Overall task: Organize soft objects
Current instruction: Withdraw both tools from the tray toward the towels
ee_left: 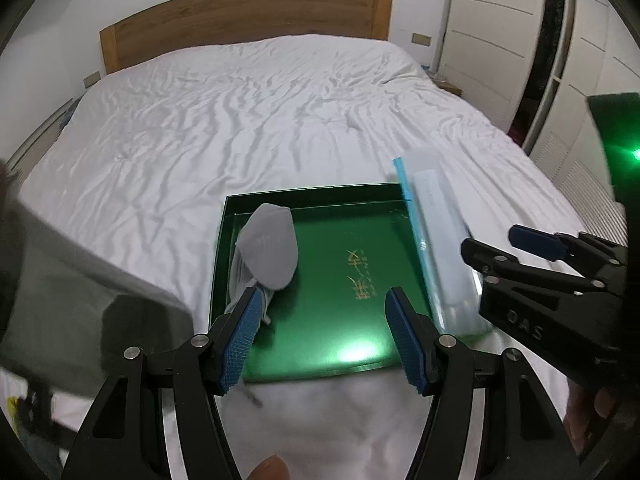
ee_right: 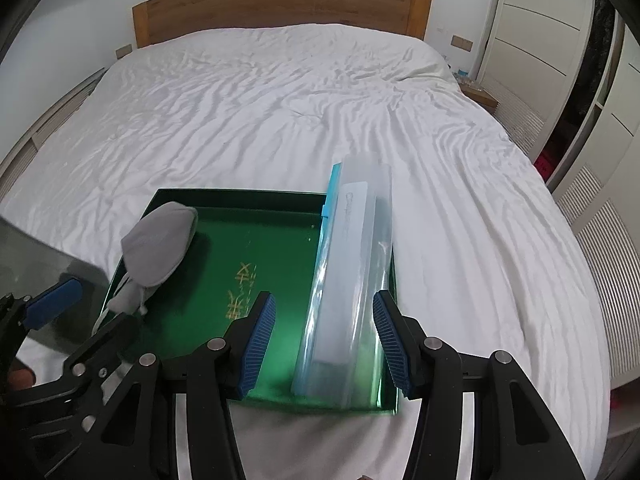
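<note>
Blue-padded left gripper (ee_left: 324,336) nearest lens, jaws apart, nothing between pads. Grey sock (ee_left: 270,252) just ahead of its left finger, lying along left wall of green tray (ee_left: 320,196), likely set there as sorted item. Right gripper (ee_right: 324,344) likewise parted, empty; clear zip bag (ee_right: 348,276) ahead between its fingers, untouched, resting along tray's right wall, far end poking past the rim. Tray sits near foot of bed on rumpled white duvet (ee_right: 260,112). Beyond: wooden headboard (ee_right: 280,4), white wardrobe (ee_right: 536,24) right.
</note>
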{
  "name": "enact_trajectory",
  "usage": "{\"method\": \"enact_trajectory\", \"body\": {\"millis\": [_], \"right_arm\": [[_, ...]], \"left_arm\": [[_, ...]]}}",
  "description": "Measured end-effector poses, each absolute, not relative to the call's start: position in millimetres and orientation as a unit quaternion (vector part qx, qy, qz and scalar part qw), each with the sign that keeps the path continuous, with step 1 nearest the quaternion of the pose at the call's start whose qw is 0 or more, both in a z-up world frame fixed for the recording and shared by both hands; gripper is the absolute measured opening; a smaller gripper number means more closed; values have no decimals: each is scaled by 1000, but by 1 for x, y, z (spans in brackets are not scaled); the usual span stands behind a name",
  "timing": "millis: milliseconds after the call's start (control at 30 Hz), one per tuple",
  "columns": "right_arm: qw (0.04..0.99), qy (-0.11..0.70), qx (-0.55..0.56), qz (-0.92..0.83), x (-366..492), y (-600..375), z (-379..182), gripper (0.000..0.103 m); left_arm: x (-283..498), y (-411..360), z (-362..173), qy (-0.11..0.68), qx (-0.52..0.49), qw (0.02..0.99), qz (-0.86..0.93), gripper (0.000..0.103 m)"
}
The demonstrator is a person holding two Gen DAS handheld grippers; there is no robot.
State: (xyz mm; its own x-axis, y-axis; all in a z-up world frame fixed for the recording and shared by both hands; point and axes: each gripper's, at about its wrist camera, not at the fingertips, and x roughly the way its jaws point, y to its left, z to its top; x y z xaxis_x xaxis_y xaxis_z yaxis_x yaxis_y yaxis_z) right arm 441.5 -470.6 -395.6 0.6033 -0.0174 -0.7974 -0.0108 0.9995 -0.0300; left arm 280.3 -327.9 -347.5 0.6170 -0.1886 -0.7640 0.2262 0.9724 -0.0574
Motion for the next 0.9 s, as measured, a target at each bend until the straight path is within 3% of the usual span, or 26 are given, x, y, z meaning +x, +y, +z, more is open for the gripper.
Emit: {"method": "enact_trajectory", "body": {"millis": [433, 900], "right_arm": [[904, 427, -10, -9, 367, -446, -359, 51], [907, 420, 12, 13, 263, -358, -314, 51]], "left_arm": [[219, -286, -310, 403, 16, 902, -154, 58], [176, -168, -284, 414, 17, 900, -137, 58]]}}
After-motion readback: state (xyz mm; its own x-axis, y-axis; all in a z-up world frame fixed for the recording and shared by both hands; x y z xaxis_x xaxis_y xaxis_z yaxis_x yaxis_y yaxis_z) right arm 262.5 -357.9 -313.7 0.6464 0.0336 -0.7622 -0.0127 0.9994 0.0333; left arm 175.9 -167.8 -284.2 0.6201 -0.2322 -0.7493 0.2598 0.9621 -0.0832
